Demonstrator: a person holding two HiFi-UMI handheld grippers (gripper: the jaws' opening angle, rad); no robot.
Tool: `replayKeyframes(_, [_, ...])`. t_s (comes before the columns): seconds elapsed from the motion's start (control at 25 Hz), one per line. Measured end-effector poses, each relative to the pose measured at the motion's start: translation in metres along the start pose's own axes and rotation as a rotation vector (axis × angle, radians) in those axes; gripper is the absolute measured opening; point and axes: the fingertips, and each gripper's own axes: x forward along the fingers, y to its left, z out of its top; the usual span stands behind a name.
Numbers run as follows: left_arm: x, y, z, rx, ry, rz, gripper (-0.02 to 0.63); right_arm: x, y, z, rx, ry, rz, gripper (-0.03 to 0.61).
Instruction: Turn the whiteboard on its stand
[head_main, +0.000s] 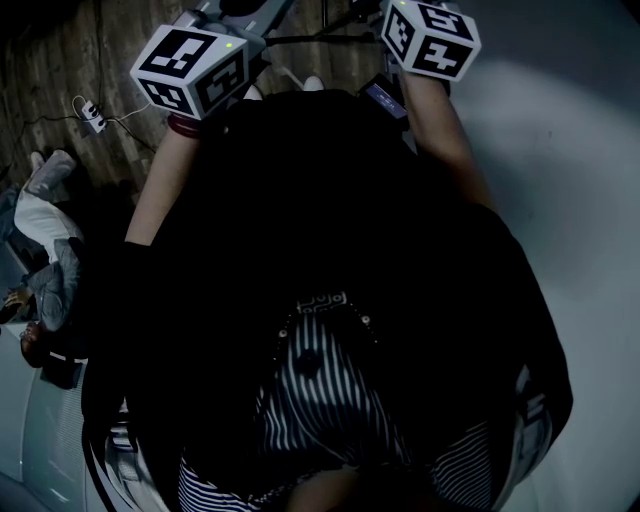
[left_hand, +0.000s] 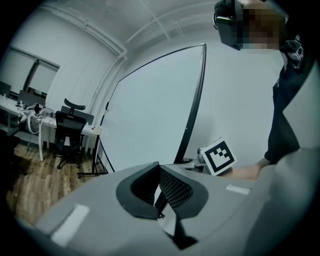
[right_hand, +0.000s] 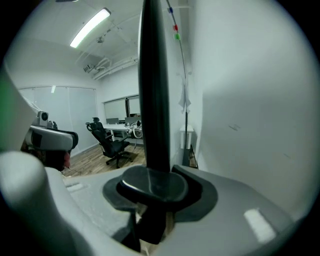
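Note:
In the left gripper view the whiteboard (left_hand: 150, 115) is a tall white panel in a thin black frame (left_hand: 196, 95), standing on edge. My left gripper (left_hand: 159, 189) is shut on the lower end of that frame, and the black bar runs down between the pads. The right gripper's marker cube (left_hand: 218, 156) shows just beyond, with a hand behind it. In the right gripper view the black frame bar (right_hand: 154, 100) rises straight up from between the jaws, and my right gripper (right_hand: 157, 189) is shut on it. In the head view only the marker cubes (head_main: 190, 70) (head_main: 430, 38) show; the jaws are hidden.
The stand's legs (left_hand: 92, 170) rest on a wood floor. Desks and an office chair (left_hand: 67, 130) lie to the left, and another chair (right_hand: 107, 140) is beyond the bar. A power strip (head_main: 92, 117) lies on the floor, and a person (head_main: 40, 250) sits at the far left.

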Motion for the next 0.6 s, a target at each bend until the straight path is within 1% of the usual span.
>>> replayKeyframes(0.12, [-0.003,-0.004,0.003,-0.023,-0.015,-0.017,-0.014,0.011,0.022,0.008,0.008,-0.016,0.039,0.181])
replayKeyframes(0.24, [-0.008,-0.004,0.007,-0.017,-0.025,-0.018,-0.014,0.023,0.035,0.014,-0.005,-0.016,0.061,0.193])
replayKeyframes(0.36, [-0.012,-0.001,0.002,-0.029,-0.021,-0.01,-0.014,0.026,0.033,0.012,0.001,-0.005,0.054,0.192])
replayKeyframes(0.6, [-0.019,-0.009,-0.009,-0.045,-0.008,-0.023,-0.014,0.015,0.017,0.002,0.031,0.017,0.026,0.17])
